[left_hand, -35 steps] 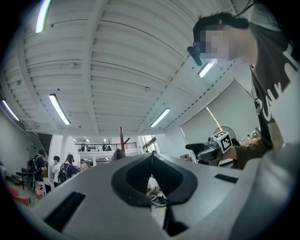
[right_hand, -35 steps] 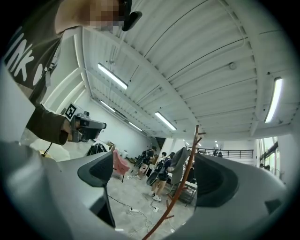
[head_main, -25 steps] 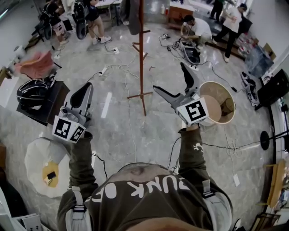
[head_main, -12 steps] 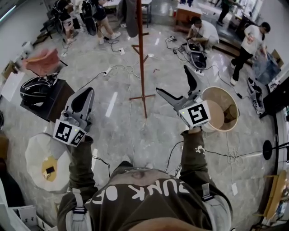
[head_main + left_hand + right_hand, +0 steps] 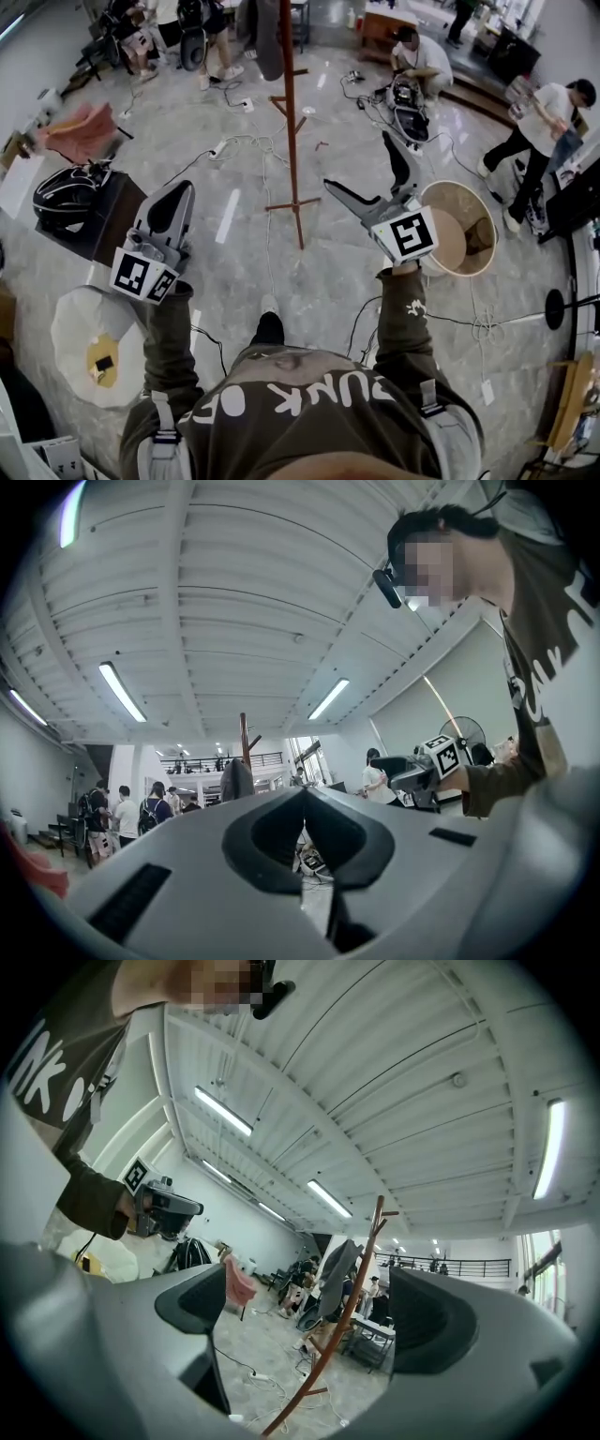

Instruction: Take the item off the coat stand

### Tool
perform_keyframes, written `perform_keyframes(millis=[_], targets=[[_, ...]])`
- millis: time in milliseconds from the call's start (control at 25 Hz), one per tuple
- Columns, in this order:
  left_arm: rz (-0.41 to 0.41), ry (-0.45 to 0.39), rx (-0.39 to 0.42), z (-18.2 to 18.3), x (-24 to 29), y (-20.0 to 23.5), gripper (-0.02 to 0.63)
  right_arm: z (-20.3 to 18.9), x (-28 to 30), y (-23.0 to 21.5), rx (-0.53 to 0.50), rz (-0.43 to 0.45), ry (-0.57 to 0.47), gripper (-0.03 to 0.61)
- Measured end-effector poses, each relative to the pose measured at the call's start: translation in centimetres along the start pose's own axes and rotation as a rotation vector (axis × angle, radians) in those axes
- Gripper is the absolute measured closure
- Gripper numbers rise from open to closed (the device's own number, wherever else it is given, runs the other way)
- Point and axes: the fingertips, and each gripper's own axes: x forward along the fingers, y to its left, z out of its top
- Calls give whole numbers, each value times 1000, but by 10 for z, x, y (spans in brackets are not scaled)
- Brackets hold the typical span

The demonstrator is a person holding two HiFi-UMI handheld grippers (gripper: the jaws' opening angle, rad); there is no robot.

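Garment (image 5: 267,37) on coat stand (image 5: 292,141); left gripper (image 5: 176,197) closed, right gripper (image 5: 359,164) wide; shirt (image 5: 309,412) lettering "UNK"

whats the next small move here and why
Probably step forward and bring the right gripper up toward the grey garment. Its jaws are apart and empty, the garment hangs high on the coat stand, and open floor lies between the stand and the gripper.
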Motion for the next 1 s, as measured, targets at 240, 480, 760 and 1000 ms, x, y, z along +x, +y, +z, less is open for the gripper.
perform_keyframes(millis=[240, 480, 760, 1000], targets=[[-11, -22, -37, -37, 38, 60, 609, -34, 63, -21, -9, -9, 45, 51], [-25, -26, -78, -70, 68, 144, 609, -52, 147, -37, -28, -28, 101, 48], [-64, -45, -80, -90, 101, 217, 609, -62, 223, -53, -51, -52, 107, 46], [-73, -34, -93, -112, 135, 245, 609, -81, 260, -72, -33, -46, 120, 46]])
